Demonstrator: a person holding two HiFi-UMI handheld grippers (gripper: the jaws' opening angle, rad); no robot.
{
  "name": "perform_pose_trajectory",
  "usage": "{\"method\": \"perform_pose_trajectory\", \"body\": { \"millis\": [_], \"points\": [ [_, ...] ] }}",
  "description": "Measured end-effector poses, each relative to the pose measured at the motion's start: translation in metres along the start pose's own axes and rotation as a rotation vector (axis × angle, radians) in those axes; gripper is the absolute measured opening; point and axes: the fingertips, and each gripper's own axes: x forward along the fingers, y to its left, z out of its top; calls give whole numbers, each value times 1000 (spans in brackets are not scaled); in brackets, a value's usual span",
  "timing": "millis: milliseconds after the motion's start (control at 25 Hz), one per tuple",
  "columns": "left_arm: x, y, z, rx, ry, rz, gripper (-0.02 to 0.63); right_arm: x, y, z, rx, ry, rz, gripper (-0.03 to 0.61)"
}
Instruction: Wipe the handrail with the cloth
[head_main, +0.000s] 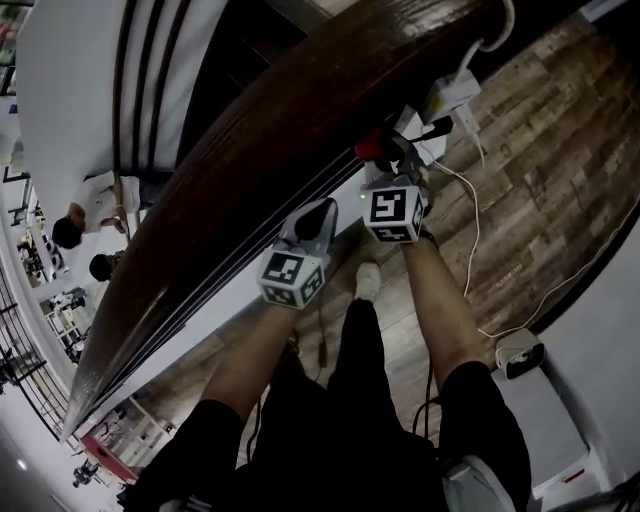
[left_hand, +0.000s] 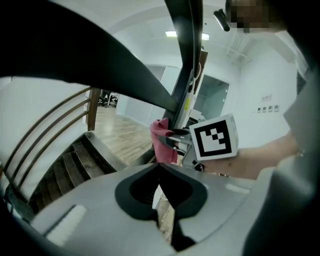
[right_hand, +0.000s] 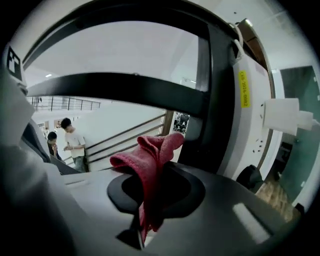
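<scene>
A dark wooden handrail (head_main: 300, 130) runs diagonally from lower left to upper right in the head view. My right gripper (head_main: 385, 158) is shut on a red cloth (head_main: 371, 147) just below the rail's near edge. In the right gripper view the cloth (right_hand: 150, 155) bunches up out of the closed jaws, in front of a black post (right_hand: 216, 100) and the rail's dark underside (right_hand: 125, 90). My left gripper (head_main: 318, 218) hangs lower left of it, shut and empty (left_hand: 160, 172). The left gripper view shows the right gripper (left_hand: 172, 142) holding the cloth (left_hand: 161, 139).
White plugs (head_main: 455, 95) and cables (head_main: 475, 230) lie on the wooden floor (head_main: 540, 150) to the right. A white box (head_main: 520, 355) sits by my right leg. Two people (head_main: 85, 225) stand on the level below. Stairs (left_hand: 65, 170) descend left of the railing.
</scene>
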Motion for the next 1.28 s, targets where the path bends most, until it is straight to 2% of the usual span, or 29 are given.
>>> {"method": "perform_pose_trajectory", "body": {
  "millis": [160,240,360,480,560,720,1280],
  "points": [
    [1,5,-12,-14,24,13,-2,12,1,-22,-115,79,-107,44],
    [0,9,-18,-20,33,25,-2,19,0,-33,-160,120,-122,44],
    [0,14,-24,-25,40,54,0,23,1,-40,-114,140,-87,44],
    [5,22,-27,-20,39,88,-2,24,1,-40,49,149,-38,44],
    [7,29,-28,-36,35,114,-2,23,4,-40,108,160,-20,44],
    [4,40,-33,-78,27,156,-2,21,19,-41,91,183,26,44],
    [-41,56,-54,-92,9,197,-2,7,76,-41,-2,237,134,46]
  ]
}}
